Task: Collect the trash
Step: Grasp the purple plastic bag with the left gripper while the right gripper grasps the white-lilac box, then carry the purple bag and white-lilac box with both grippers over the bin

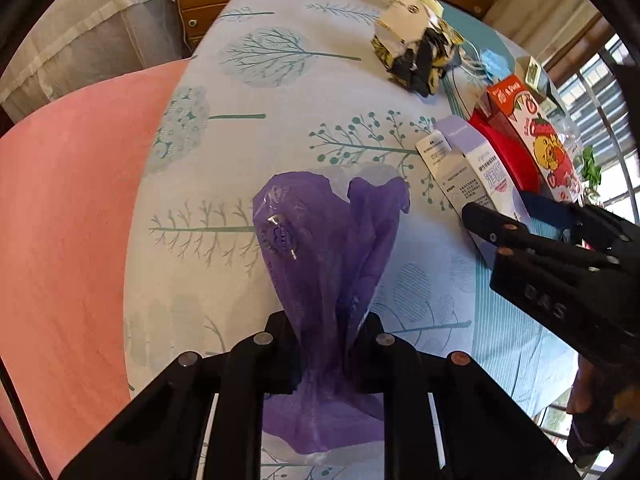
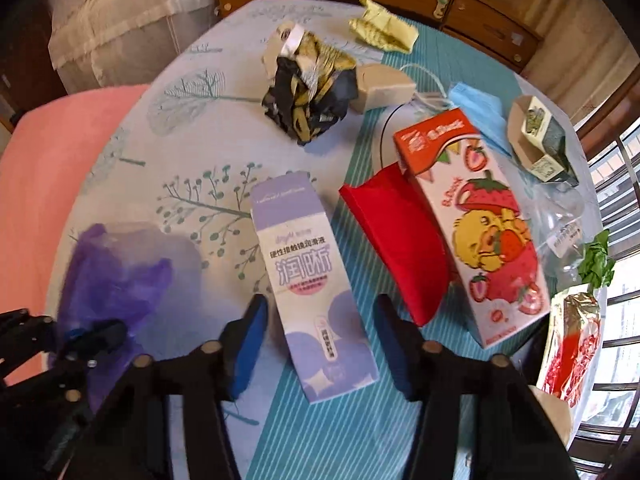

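My left gripper [image 1: 326, 354] is shut on a purple plastic bag [image 1: 332, 240], which stands up from the jaws over the tree-patterned cloth; the bag also shows in the right wrist view [image 2: 120, 276]. My right gripper [image 2: 320, 344] is open, its jaws on either side of the near end of a lavender-and-white carton [image 2: 312, 280] that lies flat on the table. That carton shows in the left wrist view [image 1: 468, 172], with the right gripper's fingers [image 1: 492, 224] at its near end. A strawberry-print carton [image 2: 480, 236] and a red pouch [image 2: 400, 240] lie just right of it.
Further back lie a crumpled black-and-yellow wrapper [image 2: 308, 88], a yellow paper wad [image 2: 380, 28], a beige box [image 2: 384, 86], a blue face mask [image 2: 480, 116], a small green box [image 2: 540, 144], clear plastic [image 2: 560, 220] and a red-and-gold packet [image 2: 572, 352]. A pink cushion [image 1: 68, 220] is left.
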`<state>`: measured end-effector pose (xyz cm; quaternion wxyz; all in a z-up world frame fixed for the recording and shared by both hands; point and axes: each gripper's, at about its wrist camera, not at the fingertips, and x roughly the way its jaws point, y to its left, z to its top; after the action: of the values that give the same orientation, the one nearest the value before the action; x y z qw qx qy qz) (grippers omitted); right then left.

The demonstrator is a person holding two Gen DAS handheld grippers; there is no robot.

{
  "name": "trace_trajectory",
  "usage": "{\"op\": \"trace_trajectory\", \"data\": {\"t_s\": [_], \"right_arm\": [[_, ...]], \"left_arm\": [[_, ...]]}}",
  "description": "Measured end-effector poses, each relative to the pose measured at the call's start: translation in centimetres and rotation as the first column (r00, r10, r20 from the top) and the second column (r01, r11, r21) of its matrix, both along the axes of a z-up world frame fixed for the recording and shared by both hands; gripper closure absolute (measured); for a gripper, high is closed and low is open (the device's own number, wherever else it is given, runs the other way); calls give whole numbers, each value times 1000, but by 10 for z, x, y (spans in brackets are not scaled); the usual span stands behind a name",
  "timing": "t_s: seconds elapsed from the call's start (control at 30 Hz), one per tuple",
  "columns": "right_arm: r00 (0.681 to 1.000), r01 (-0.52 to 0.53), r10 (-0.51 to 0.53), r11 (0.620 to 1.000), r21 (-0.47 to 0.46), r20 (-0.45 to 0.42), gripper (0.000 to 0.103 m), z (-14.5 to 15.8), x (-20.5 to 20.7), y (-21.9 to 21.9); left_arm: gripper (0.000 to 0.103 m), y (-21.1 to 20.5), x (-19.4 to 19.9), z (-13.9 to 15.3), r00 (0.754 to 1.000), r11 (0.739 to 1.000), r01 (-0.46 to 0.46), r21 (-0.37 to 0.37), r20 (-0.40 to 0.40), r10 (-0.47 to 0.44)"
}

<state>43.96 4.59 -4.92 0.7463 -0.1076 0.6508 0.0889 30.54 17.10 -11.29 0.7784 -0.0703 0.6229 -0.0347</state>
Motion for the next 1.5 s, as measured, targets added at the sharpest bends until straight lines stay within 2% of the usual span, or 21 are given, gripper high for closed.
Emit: {"op": "trace_trajectory", "data": {"t_s": [0.07,0.1,0.27,0.57,0.8,1.1,1.27,1.5], "right_arm": [[1000,8,-8,1000,4,12,60,-1,-1,2],[1000,6,-6,1000,9,15,66,-1,-3,4],[1000,14,-14,1000,10,9,67,2,-11,8],[1000,-9,8,999,34,29,68,29,-45,3],[996,-30,21,993,113,81,68,67,-99,-22],[989,-36,5,979,200,151,68,118,-200,-97],[991,-24,-5,976,217,134,68,123,-256,-137],[997,38,-51,973,229,51,68,106,-314,-175]], "left_arm": [[89,11,-4,-2,1000,1000,-25,-11,6,25],[90,18,-3,-3,999,999,-36,-14,8,36],[90,34,-15,1,996,996,-83,-28,32,84],[91,25,-58,23,989,993,-116,-24,86,118],[91,-5,-102,48,981,993,-121,-3,150,120],[91,-71,-188,81,968,991,-134,17,217,127],[91,-107,-237,83,972,991,-130,5,199,126],[91,-148,-291,56,992,996,-81,-24,94,83]]}}
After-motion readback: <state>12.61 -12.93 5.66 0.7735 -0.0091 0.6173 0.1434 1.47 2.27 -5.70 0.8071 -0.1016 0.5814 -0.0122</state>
